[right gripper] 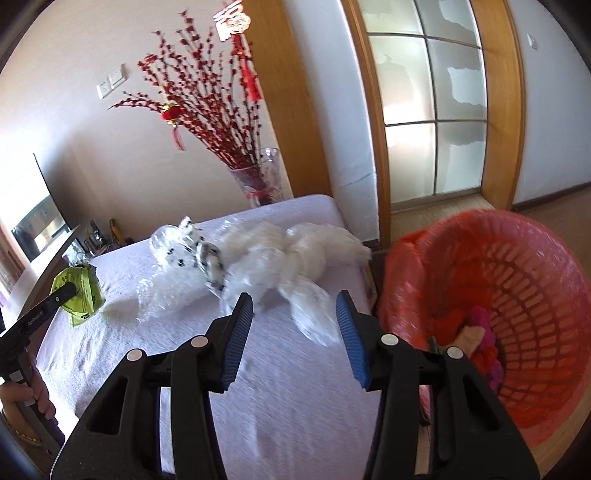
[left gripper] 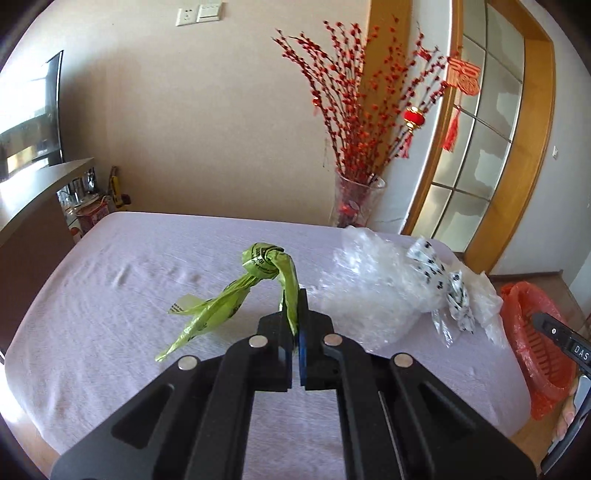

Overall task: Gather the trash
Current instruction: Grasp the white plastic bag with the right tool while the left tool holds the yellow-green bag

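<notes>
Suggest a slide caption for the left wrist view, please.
Left gripper pinches knotted green bag above the table.

Readable text is scarce. In the left wrist view the right gripper [left gripper: 565,339] at the frame's right edge shows white letters "DAS" on its black body, cut off by the edge. The green bag [left gripper: 258,280] has black print near its knot, too small and creased to read. In the right wrist view the left gripper [right gripper: 55,295] has a white label along its side, blurred, illegible. The red hanging ornament [right gripper: 232,18] bears 1 Chinese character, unclear.
</notes>
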Motion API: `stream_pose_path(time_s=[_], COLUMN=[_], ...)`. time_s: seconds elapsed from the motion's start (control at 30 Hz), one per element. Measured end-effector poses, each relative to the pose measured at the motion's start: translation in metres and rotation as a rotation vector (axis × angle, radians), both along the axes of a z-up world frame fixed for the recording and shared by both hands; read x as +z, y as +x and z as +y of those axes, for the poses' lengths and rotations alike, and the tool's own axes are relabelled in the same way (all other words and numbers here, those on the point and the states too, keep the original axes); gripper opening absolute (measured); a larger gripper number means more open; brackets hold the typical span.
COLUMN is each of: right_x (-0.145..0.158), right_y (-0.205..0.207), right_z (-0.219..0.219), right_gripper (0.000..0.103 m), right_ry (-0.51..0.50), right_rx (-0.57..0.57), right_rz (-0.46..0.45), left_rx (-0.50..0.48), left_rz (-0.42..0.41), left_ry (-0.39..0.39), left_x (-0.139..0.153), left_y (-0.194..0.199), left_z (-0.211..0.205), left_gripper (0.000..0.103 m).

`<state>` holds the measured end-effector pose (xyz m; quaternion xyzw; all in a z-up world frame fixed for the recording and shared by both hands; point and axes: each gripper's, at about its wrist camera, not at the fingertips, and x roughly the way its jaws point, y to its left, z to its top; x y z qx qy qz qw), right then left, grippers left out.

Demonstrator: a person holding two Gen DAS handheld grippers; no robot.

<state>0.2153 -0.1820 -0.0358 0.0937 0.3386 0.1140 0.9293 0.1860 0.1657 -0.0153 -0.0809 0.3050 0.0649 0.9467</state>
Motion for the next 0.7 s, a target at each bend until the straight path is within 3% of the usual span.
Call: stream_pose_path(time_s=[0.13, 0.43, 0.47, 0.53, 0.57, 0.7], right_x=[0.000, -0.017, -0.019, -0.027, -0.030, -0.026], right_y=[0.023, 0.060, 0.061, 0.062, 0.062, 0.052], right_z=[0.019, 0.041, 0.042, 0.044, 0.045, 0.043], right_gripper=[0.039, 0.039, 0.036, 0.012, 0.007, 0.003], right_ry=[0.004, -0.024, -0.031, -0.045, -0.045, -0.022], right_rx=[0.006, -0.017, -0.017, -0.008, 0.000, 0.017], right_rz=[0.023, 0.115, 0.127, 0.157, 0.169, 0.143], left_rx=[0.016, 0.017, 0.016, 0.014, 0.013, 0.009], left_rz=[-0.006, -0.005, -0.005, -0.003, -0.002, 0.000], left_ry=[-0.004, -0.002, -0.003, -0.005, -0.007, -0.010], left_x=[0.001, -0.003, -0.003, -0.004, -0.005, -0.006], left_y=[-0.006, -0.009, -0.009, -0.008, -0.008, -0.007], left_z=[0.013, 0.027, 0.027, 0.028, 0.028, 0.027], left_gripper=[0.004, 0.004, 0.004, 0.004, 0.004, 0.004])
